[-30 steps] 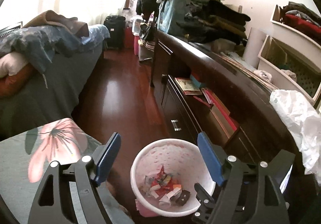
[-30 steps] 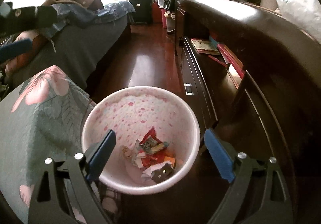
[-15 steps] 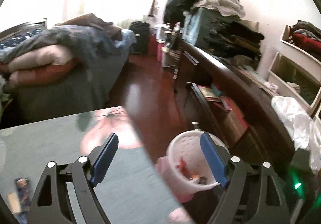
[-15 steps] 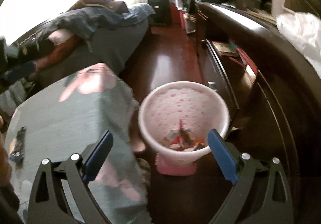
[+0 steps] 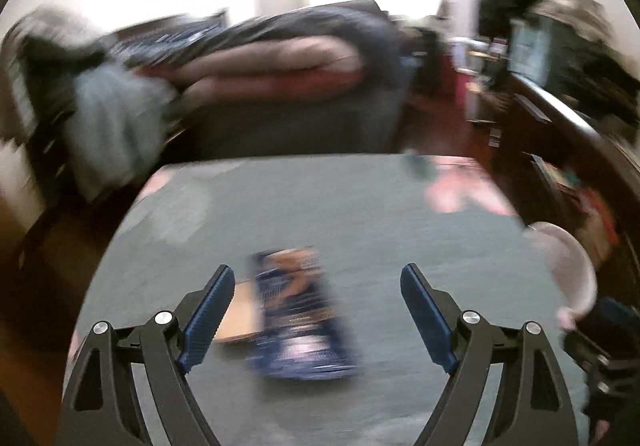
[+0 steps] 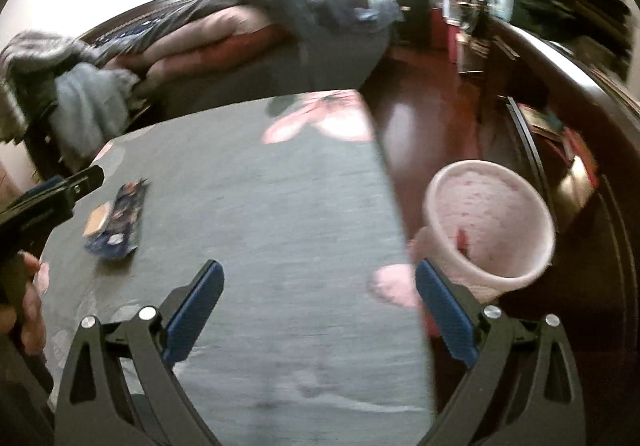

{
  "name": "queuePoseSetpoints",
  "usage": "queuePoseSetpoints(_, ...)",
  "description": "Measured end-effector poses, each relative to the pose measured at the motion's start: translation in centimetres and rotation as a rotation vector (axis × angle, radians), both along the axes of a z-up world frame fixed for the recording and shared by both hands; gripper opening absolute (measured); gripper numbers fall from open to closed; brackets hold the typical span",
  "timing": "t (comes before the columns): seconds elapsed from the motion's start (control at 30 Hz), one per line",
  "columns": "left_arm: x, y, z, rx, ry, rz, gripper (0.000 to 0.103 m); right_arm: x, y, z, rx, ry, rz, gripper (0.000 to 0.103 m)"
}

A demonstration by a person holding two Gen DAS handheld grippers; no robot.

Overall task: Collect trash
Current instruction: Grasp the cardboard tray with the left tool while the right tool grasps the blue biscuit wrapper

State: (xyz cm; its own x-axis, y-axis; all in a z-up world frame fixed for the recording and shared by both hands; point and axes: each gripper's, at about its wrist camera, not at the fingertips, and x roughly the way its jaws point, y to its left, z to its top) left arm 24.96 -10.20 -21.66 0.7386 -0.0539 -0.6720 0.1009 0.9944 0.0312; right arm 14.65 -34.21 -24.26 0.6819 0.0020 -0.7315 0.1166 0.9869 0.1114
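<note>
Left wrist view, blue wrapper (image 5: pixel 298 320) lengthwise away from camera, both tongs apart, empty.

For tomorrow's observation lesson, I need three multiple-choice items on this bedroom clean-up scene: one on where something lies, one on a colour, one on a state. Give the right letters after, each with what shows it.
1. Where does the dark blue wrapper lie?
A. in the pink bin
B. on the grey floral cloth
C. on the wooden floor

2. What colour are the pads on the left hand-held gripper?
A. blue
B. red
C. white

3. In what state is the right hand-held gripper?
A. shut on a wrapper
B. shut, with nothing in it
C. open, with nothing in it

Answers:
1 B: the wrapper rests flat on the grey floral cloth, while the pink bin stands apart on the floor beside it.
2 A: both pads show blue against the black arms.
3 C: its jaws stand wide apart, with only cloth seen between them.
</note>
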Motion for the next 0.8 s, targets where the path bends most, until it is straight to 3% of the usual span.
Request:
queuePoseSetpoints(0.1,1.5,3.3,-1.5,-0.005,0.048,0.098,0.084,0.6,1.8,-0.1,0.009,0.006,0.038,0.097)
queuePoseSetpoints(0.23,3.2,4.8,-3.9,0.013,0.103,0.153,0.074,1.4,4.4,0.0,0.002,0.005,0.083,0.097)
queuePoseSetpoints(0.33,4.2,5.4,-5.5,0.003,0.148,0.161,0.063,2.0,6.0,0.2,-0.013,0.008,0.11,0.097)
queuePoseSetpoints(0.5,4.7,5.7,-6.5,-0.024,0.165,0.158,0.06,2.9,7.9,0.3,-0.031,0.01,0.145,0.097)
queuePoseSetpoints(0.63,4.7,5.9,-6.7,-0.046,0.168,0.136,0.041,3.6,9.3,0.3,-0.039,0.011,0.163,0.097)
queuePoseSetpoints(0.8,4.1,7.6,-6.4,-0.079,0.147,0.157,0.041,4.4,11.3,0.4,-0.043,0.009,0.194,0.097)
